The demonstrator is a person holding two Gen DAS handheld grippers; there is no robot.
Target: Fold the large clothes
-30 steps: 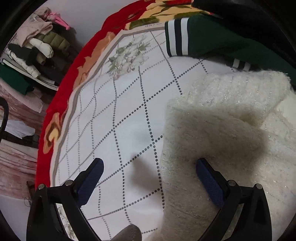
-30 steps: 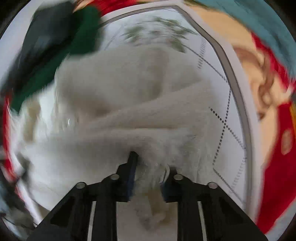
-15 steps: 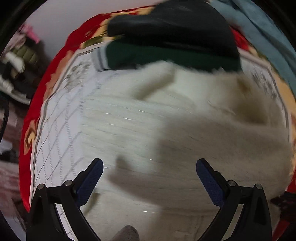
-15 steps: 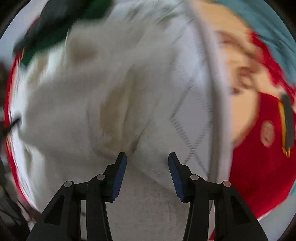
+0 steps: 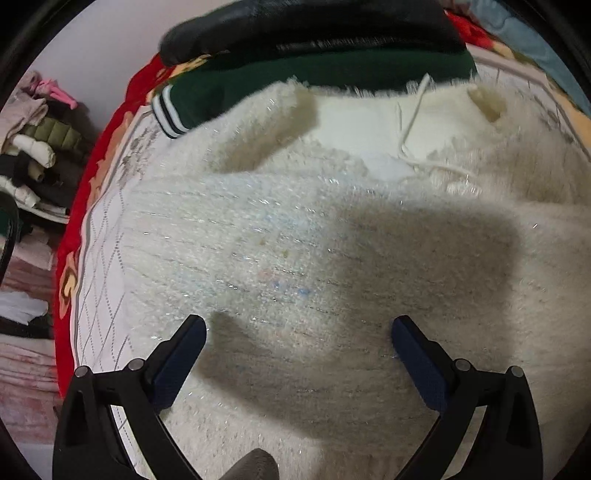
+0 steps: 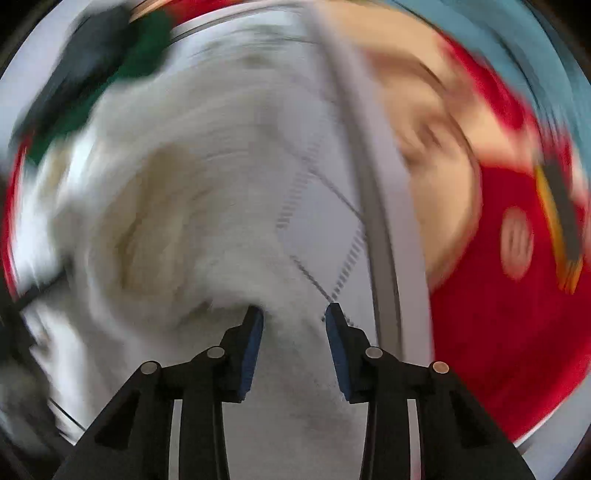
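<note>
- Bedding: a quilted white cover [image 5: 107, 280] with dotted diamond lines and a red floral border [image 5: 110, 122] carries all items; the surface type beneath cannot be told.
- Task item: a cream fluffy sweater [image 5: 295, 258] lies spread on the white cover, filling most of the left wrist view.
- Texture: long fuzzy pile with glinting threads in horizontal rows; small faint coloured flecks near the middle.
- Upper area: a smoother inner panel [image 5: 354, 125] shows, with a thin white cord [image 5: 413, 110] lying across it.
- Sleeve: one sleeve end [image 5: 273, 125] lies folded over the body at upper left.
- Adjacent item: a dark green garment [image 5: 332, 74] with white-striped cuff [image 5: 166, 114] touches the sweater's far edge; a black garment [image 5: 295, 26] lies on top of it.
- Left tool [image 5: 299, 332]: open wide above the sweater, nothing between the pads.
- Right tool [image 6: 293, 314]: jaws part-open and just narrowing; sweater fabric [image 6: 166, 184] sits between them, pads not pressing; view heavily blurred.
- Background left: stacked folded clothes [image 5: 33, 147].
</note>
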